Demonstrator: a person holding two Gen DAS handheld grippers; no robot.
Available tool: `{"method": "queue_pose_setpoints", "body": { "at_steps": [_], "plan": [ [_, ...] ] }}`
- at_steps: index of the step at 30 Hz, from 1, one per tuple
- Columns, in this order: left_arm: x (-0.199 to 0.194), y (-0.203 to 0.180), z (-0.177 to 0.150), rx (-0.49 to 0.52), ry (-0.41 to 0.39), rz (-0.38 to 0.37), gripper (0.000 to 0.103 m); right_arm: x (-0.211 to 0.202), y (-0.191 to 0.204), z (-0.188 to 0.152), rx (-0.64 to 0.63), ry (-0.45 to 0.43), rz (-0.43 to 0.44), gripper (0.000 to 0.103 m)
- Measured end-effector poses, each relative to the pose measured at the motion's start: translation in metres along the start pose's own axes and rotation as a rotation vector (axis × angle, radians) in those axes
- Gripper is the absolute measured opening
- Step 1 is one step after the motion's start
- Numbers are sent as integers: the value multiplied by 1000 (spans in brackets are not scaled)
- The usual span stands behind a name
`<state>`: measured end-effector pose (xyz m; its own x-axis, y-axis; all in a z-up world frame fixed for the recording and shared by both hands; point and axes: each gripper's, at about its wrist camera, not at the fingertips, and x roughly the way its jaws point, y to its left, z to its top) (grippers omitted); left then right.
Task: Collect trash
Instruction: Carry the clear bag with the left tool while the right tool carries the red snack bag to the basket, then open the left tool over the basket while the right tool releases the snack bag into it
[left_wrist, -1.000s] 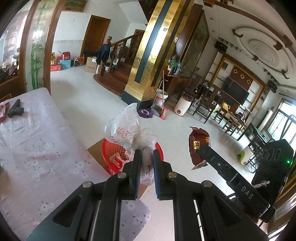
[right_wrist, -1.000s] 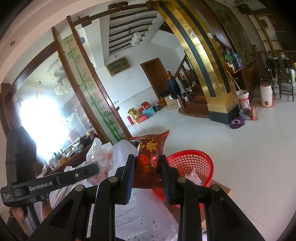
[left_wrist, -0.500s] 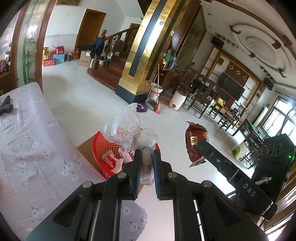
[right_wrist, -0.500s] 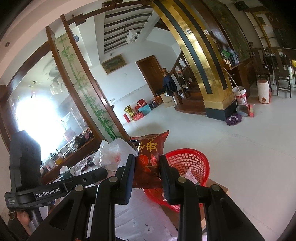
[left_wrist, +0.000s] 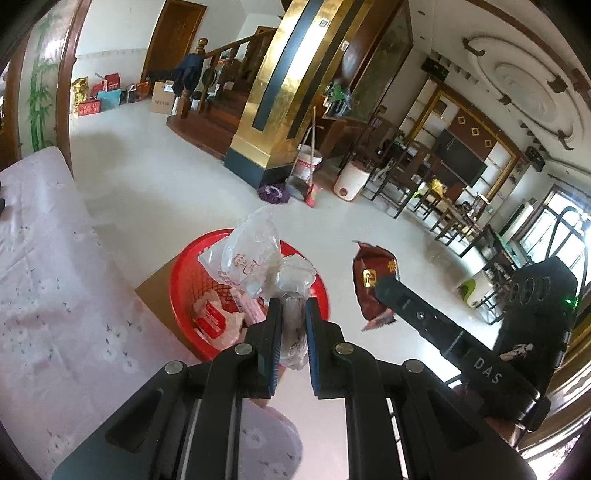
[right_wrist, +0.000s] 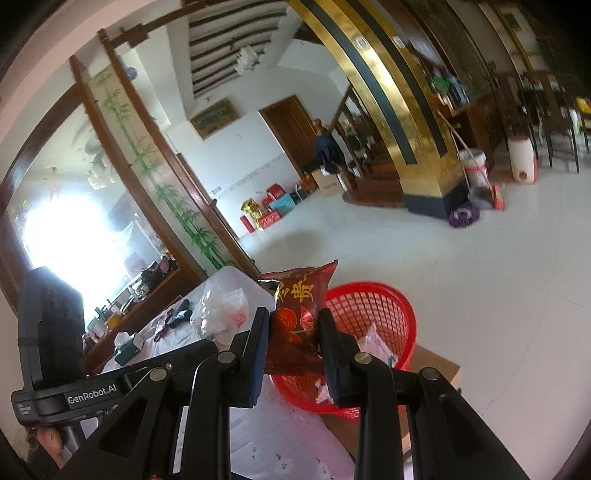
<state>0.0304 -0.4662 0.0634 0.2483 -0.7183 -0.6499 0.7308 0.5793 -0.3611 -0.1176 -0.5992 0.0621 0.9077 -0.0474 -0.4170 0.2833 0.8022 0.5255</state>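
A red mesh basket (left_wrist: 184, 269) (right_wrist: 384, 306) with several wrappers inside stands on a cardboard sheet on the floor, beside the table. My left gripper (left_wrist: 293, 314) is shut on a crumpled clear plastic bag (left_wrist: 255, 258), which hangs over the basket's near rim. My right gripper (right_wrist: 293, 325) is shut on a dark red snack packet (right_wrist: 299, 302) (left_wrist: 373, 280) with gold characters, held upright just left of the basket. In the left wrist view the right gripper (left_wrist: 384, 295) shows as a black bar at the right; in the right wrist view the plastic bag (right_wrist: 221, 310) hangs at the left.
A table with a pale flowered cloth (left_wrist: 40, 280) runs along the left, small dark items (right_wrist: 177, 314) at its far end. A gold pillar (left_wrist: 291, 85), bucket and broom (left_wrist: 308, 166), white bin (left_wrist: 351, 181) and chairs (left_wrist: 450, 221) stand farther out on the white tiled floor.
Both grippers have moved forward and down toward the red basket, which looks larger and closer. The plastic bag now hangs over the basket. Both grips are unchanged.
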Motion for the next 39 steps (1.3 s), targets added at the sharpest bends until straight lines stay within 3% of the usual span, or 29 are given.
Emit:
{"method": "queue_pose_setpoints", "body": {
  "at_steps": [10, 23, 25, 27, 30, 31, 39],
  "plan": [
    [51, 25, 3, -63, 73, 33, 12, 47, -25, -3, 56, 76, -42, 28],
    [83, 40, -5, -83, 139, 69, 13, 86, -36, -10, 88, 145, -70, 30],
    [82, 40, -7, -80, 144, 74, 19, 88, -37, -10, 104, 148, -63, 32],
    [75, 41, -9, -91, 140, 70, 25, 85, -36, -9, 107, 141, -65, 44],
    [55, 44, -8, -116, 100, 70, 44, 75, -29, -6, 102, 118, -51, 46],
    [45, 45, -9, -120, 79, 69, 47, 70, -25, -5, 100, 110, -42, 47],
    [-77, 70, -38, -198, -97, 183, 70, 28, 43, -7, -2, 44, 83, 74]
  ]
}}
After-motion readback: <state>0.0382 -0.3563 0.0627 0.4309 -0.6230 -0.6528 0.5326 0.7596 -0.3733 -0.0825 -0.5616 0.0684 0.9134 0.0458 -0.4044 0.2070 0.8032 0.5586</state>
